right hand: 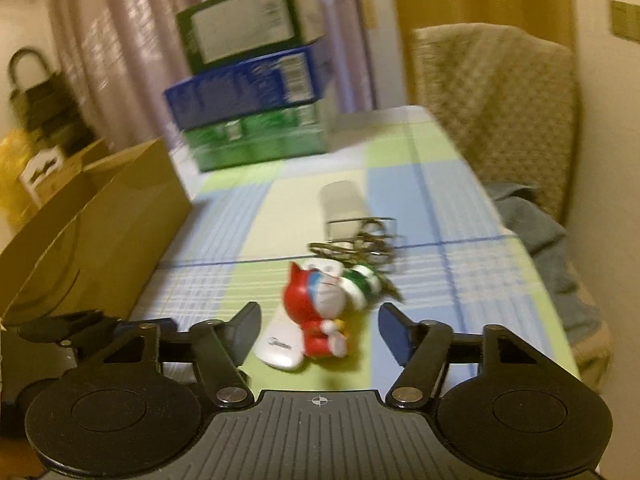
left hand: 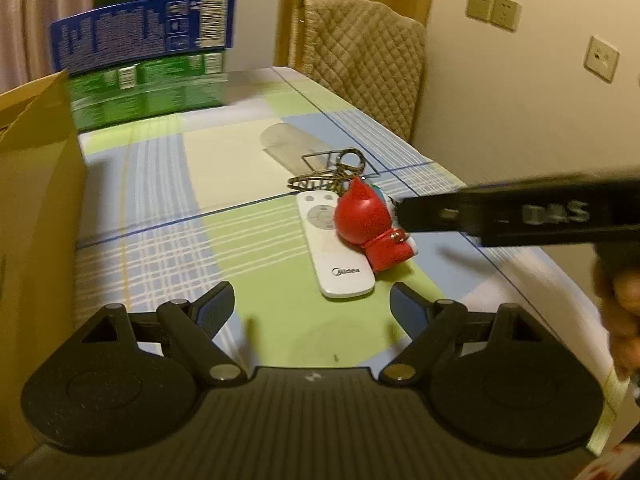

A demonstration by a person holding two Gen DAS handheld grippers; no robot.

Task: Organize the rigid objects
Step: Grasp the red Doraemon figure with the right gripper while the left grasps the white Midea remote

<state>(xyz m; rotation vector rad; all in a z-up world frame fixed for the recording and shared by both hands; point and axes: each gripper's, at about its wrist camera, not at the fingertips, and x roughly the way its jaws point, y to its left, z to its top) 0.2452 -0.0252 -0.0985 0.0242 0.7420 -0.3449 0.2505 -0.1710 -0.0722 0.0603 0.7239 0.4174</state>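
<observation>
While both grippers hang over the near end of the table (left hand: 160, 184), its plaid cloth carries everything in play. A cardboard box (left hand: 36, 216) stands along the left edge, and three stacked cartons (left hand: 148, 60) sit at the far end by the curtain. A chair (left hand: 360, 56) under a quilted cover stands past the far right corner.

Near the middle of the tabletop, toward the right edge, lies a white remote (left hand: 340, 256), its length running from near to far. A red figurine (left hand: 372, 228) leans against the remote's right side, touching it, and a bunch of metal rings and clips (left hand: 336, 172) lies just beyond the two.

The left gripper (left hand: 312, 312) has its jaws spread and nothing between them; the remote's near end lies just ahead of its fingertips, apart from them. The right gripper (right hand: 318, 330) is also released, jaws apart with no pad pressing anything; in its own view the figurine (right hand: 320, 312) and the remote's near end (right hand: 278, 344) show in the gap between the fingers. From the left wrist view, the right gripper's dark finger (left hand: 500, 216) reaches in from the right edge, its tip at the figurine's side.
</observation>
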